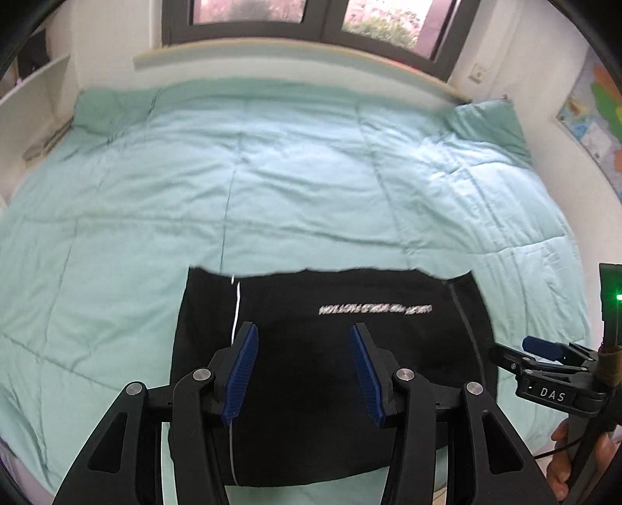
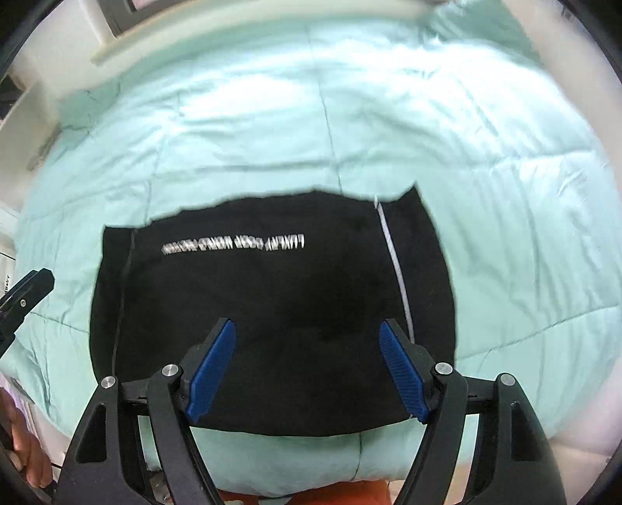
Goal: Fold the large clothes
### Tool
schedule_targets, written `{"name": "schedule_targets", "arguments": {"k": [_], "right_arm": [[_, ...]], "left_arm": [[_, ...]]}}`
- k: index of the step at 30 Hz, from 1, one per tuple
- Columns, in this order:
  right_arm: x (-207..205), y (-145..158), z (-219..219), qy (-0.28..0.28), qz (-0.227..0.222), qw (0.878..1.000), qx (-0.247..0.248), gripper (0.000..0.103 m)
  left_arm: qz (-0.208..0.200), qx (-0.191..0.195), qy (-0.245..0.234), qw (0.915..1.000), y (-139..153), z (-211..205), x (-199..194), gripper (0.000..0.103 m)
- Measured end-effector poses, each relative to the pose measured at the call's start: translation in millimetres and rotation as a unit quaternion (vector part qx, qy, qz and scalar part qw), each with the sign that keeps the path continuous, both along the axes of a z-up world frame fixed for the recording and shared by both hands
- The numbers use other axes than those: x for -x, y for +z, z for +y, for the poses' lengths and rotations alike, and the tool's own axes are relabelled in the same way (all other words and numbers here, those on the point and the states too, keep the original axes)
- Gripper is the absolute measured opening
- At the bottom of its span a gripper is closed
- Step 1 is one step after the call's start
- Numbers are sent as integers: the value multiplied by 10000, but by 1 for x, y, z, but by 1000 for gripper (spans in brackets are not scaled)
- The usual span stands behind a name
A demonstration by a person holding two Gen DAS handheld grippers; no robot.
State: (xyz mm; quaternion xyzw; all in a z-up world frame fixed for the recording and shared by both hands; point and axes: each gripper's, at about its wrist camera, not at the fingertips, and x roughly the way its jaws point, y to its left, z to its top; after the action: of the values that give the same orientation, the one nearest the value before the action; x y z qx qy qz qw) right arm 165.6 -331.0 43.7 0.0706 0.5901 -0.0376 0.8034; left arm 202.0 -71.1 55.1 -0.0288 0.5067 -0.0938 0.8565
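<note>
Nearest in the left wrist view, the left gripper [image 1: 303,373] hangs above the bed with its blue pads [image 1: 243,373] partly apart and nothing between them. In the right wrist view, the right gripper [image 2: 307,369] stands with its pads wider apart, also empty and clear of the cloth.

Below both lies the black garment [image 2: 272,310], folded into a broad rectangle and lying flat on the near part of the bed. A line of white lettering [image 2: 233,245] runs across it, upside down to the cameras, and a thin white stripe [image 2: 396,268] runs down one side. Its near edge lies close to the near edge of the bed.

At the right edge of the left view, the other gripper shows side-on, with a hand [image 1: 571,458] on its handle.

Under the garment and beyond it spreads a pale green quilt [image 1: 272,175], creased and stitched in large squares. A green pillow [image 1: 493,120] sits at the far right corner. Farther still are a pale ledge [image 1: 272,66], a dark-framed window [image 1: 322,19] and a map [image 1: 594,116] on the right wall.
</note>
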Motion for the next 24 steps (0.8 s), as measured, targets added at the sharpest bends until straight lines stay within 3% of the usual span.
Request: {"name": "schedule_targets", "arguments": {"k": [1,6,11,18,24], "right_arm": [[-11,-12,10,-2,-80,10000,29,77],[-5,20,15,-27,-506,9987,93,77],[0,40,24,8,-845,9962,209,77],[10,66,33,40,-1237,9912,465,80],[13,69,28,3,-1238,9914,412,84]], "left_arm": [[-72,4,-19,10000,8,-2,1,51],[-465,-9,-67,9989,43,-13,14,51],[-592,-29,38,9982,66,-16,24,51],[-610,-114,339,9975,74,-18,34,54],[-520,-375,476,9968,66,-25,35,54]]}}
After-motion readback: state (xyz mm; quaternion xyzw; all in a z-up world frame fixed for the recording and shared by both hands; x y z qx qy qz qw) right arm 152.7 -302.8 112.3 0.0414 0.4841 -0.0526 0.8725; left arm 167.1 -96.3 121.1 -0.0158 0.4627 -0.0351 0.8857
